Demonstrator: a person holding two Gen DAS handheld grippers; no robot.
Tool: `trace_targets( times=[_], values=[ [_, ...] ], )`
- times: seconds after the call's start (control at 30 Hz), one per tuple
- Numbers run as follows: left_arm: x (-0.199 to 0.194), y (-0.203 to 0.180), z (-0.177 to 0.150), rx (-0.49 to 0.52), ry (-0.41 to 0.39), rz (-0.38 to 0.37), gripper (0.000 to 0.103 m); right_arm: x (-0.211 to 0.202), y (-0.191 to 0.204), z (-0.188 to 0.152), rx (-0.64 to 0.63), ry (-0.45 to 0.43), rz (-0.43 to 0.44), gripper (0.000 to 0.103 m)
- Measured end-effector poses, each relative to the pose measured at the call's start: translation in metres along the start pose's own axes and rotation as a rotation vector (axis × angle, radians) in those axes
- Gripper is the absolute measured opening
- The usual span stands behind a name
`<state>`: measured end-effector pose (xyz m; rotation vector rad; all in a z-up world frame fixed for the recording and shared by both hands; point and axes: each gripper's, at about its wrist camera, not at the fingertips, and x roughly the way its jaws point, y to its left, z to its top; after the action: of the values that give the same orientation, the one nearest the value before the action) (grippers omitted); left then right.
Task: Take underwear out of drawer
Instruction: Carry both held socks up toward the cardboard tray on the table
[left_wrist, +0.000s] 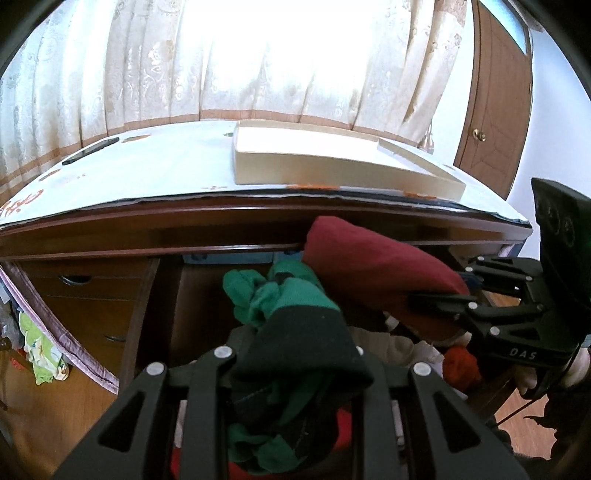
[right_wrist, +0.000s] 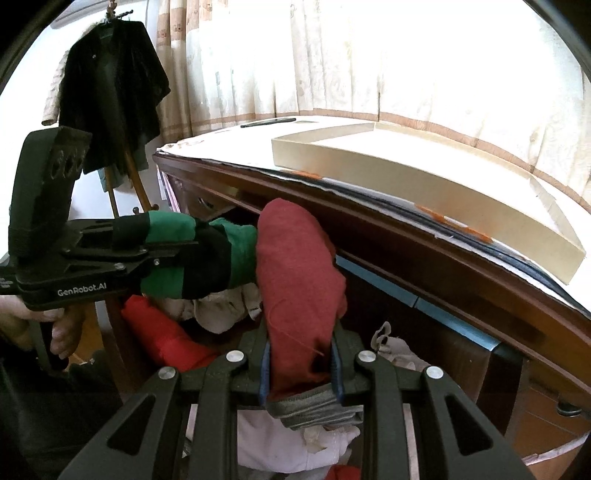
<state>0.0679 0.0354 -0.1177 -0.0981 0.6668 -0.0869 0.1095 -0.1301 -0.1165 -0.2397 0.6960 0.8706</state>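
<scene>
The left gripper (right_wrist: 173, 254) is clamped on green-and-black underwear (left_wrist: 295, 317), held up just beside the right gripper (right_wrist: 301, 363), which is clamped on dark red underwear with a grey waistband (right_wrist: 295, 273). Both garments hang above the open drawer (left_wrist: 199, 295), where more bunched clothes (right_wrist: 221, 310) lie below the grippers, and a shallow cardboard box (left_wrist: 332, 162) sits on the desk beyond them.

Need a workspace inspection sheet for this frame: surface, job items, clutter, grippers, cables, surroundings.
Surface: desk top with white cover; cardboard tray and a dark flat object on it.
Job's things: green-and-black garment, dark red garment, both lifted over the open drawer.
Clutter: red and whitish clothes left in the drawer.
Grippers: left gripper shut on the green-and-black garment; right gripper shut on the dark red garment.
Cables: nothing seen.
Surroundings: curtains, door, dark coat on a stand.
</scene>
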Motion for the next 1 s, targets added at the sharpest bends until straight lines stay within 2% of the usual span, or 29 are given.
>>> trace_targets(
  times=[1.0],
  values=[
    [-0.019, -0.001, 0.004, -0.009, -0.113, -0.010, 0.022, -0.022, 0.006, -0.006, -0.021, -0.138, -0.006, 0.027]
  ],
)
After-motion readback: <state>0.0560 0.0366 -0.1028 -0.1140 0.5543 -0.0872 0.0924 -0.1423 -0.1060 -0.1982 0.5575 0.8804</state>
